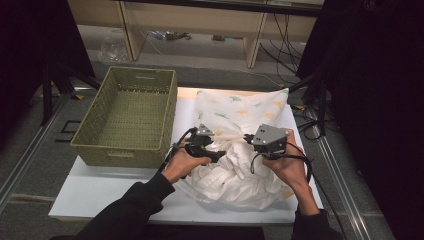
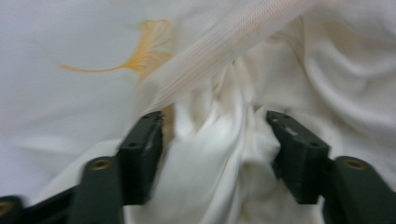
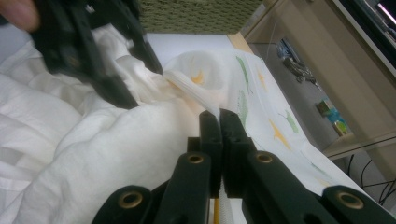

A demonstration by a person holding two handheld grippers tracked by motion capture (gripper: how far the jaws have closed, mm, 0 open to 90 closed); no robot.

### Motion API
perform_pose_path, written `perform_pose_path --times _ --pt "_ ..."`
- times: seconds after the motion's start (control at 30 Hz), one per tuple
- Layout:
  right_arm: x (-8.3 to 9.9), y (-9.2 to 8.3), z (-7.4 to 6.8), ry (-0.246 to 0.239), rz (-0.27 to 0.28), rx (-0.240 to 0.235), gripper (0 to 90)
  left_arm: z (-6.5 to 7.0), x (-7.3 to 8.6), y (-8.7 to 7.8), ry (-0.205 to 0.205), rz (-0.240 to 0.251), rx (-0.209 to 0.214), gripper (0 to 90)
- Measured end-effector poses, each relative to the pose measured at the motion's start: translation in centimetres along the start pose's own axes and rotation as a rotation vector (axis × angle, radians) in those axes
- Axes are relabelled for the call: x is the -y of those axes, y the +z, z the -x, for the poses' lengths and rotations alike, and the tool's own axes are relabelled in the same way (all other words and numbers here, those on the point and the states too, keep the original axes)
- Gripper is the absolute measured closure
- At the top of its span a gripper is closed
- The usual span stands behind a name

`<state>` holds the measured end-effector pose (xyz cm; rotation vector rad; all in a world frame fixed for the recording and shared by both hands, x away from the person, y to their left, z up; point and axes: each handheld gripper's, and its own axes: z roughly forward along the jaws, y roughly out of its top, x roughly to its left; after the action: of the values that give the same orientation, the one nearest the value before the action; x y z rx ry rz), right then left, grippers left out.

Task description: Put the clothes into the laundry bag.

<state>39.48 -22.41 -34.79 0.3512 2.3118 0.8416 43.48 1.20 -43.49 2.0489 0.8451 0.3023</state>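
A white cloth (image 1: 235,177) with a green and orange print lies crumpled on the white table top (image 1: 100,190). My left gripper (image 2: 215,126) stands with its jaws apart around a bunched fold of the cloth (image 2: 219,158), the pads not squeezing it. A ribbed hem band (image 2: 243,37) runs taut across above that fold. My right gripper (image 3: 219,116) is shut on the same hem band (image 3: 191,88), and from it I see the left gripper (image 3: 140,84) just beyond. From above, the left gripper (image 1: 214,151) and right gripper (image 1: 246,136) face each other over the cloth's middle.
A woven green basket (image 1: 140,72) stands on the table's left, close beside the cloth. Beyond the far edge are the floor, wooden shelf legs (image 1: 127,30) and cables (image 1: 285,35). Bare table top shows at the front left.
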Motion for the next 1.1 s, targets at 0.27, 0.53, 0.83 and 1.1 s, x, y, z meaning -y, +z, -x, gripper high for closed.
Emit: perform_pose_path --times 0.27,0.53,0.83,1.1 --pt "-0.3 0.3 -0.2 0.002 -0.003 -0.003 90.0 -2.6 2.3 2.0 -0.058 -0.088 -0.072 16.9" --pt "0.1 0.5 -0.2 -0.002 -0.010 -0.003 90.0 -0.7 2.3 0.3 -0.077 -0.071 0.065 69.4" --pt "0.0 0.3 -0.2 0.011 0.000 -0.007 90.0 2.9 -0.9 0.4 -0.094 0.026 0.207 77.1" --pt "-0.1 -0.4 0.0 -0.001 0.022 -0.021 90.0 -1.1 -0.5 5.7 -0.241 -0.008 0.059 77.4"
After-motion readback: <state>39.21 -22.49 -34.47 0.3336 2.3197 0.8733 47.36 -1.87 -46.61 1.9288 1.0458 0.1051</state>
